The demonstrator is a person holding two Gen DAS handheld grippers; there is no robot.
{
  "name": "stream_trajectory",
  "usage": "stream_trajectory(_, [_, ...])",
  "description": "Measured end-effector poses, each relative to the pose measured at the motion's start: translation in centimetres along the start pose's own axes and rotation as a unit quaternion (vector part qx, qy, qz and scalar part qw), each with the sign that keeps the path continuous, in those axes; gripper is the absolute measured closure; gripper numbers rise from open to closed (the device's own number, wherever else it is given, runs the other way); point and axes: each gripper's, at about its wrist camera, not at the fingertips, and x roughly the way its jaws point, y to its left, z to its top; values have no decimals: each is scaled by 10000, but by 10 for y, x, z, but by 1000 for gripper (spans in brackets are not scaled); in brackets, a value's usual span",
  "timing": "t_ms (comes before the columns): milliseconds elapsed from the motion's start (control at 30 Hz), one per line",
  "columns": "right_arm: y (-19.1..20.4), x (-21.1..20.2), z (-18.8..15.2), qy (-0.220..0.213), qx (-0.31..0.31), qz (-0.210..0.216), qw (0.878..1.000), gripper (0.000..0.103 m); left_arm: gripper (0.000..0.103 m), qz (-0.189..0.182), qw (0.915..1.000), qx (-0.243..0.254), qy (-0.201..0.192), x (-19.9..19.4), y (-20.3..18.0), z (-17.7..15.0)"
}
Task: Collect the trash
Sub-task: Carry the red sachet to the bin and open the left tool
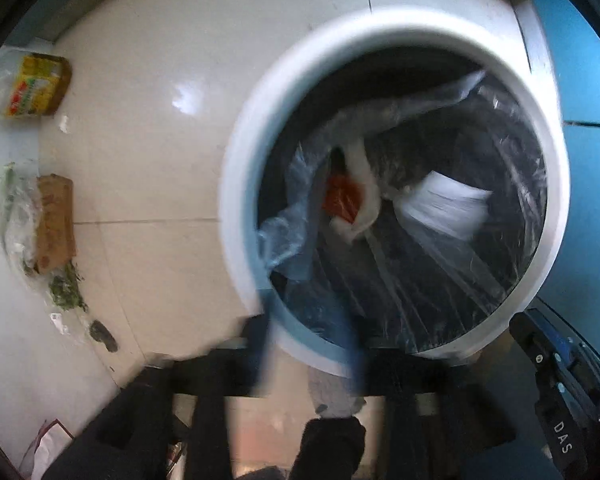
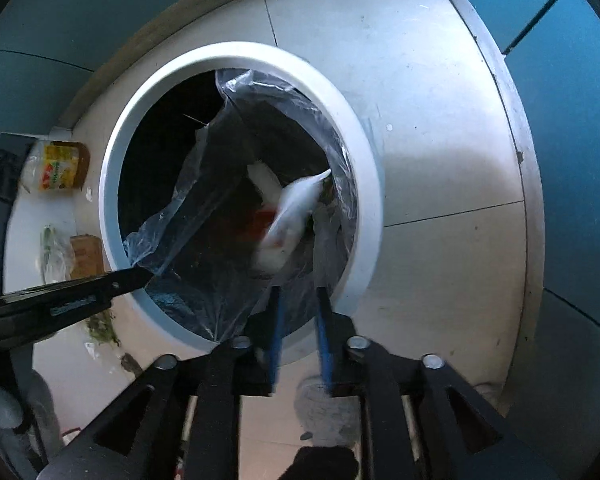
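White trash (image 2: 296,204) lies in bin (image 2: 236,56) below jaws.

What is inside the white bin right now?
The white bin holds a loose clear liner, white crumpled paper and an orange-red wrapper. Anything beneath them is hidden by folds and darkness.

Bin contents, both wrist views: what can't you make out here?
- White item in the bin, right wrist view: motion-blurred, type unclear.
- Orange-red item, left wrist view: half covered by white trash, unidentifiable.
- Bin bottom: hidden by the crumpled liner.
- Yellow packet label on the floor: too small and blurred to read.
- Left gripper: fingers smeared by blur.
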Motion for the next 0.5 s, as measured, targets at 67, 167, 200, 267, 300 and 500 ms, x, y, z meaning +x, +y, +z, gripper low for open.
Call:
stream_trajectory(67, [1,-9,0,-72,-18,4,10000,60,16,185,9994,2,-299,-13,4,0])
stream_trajectory(167, [4,-24,-1,-193,-38,-122,9997,40,14,319,9977,-7,-600,-32,10,-6])
stream_trajectory(200, [5,-28,-3,-245,-50,-179,9995,31,6,396,9970,6,-670,-37,10,-9])
stream_trajectory(267, [11,-36,-5,-355,-113,-395,9985,13,3,524,9951,50,-839,-47,8,-15])
stream_trajectory(300, [12,-40,-7,-401,-148,-461,9980,4,3,583,9937,52,-959,-53,7,-19])
stream_trajectory(500, [20,-69,-19,-673,-344,-874,9933,2,3,617,9897,70,-1290,-87,3,-41])
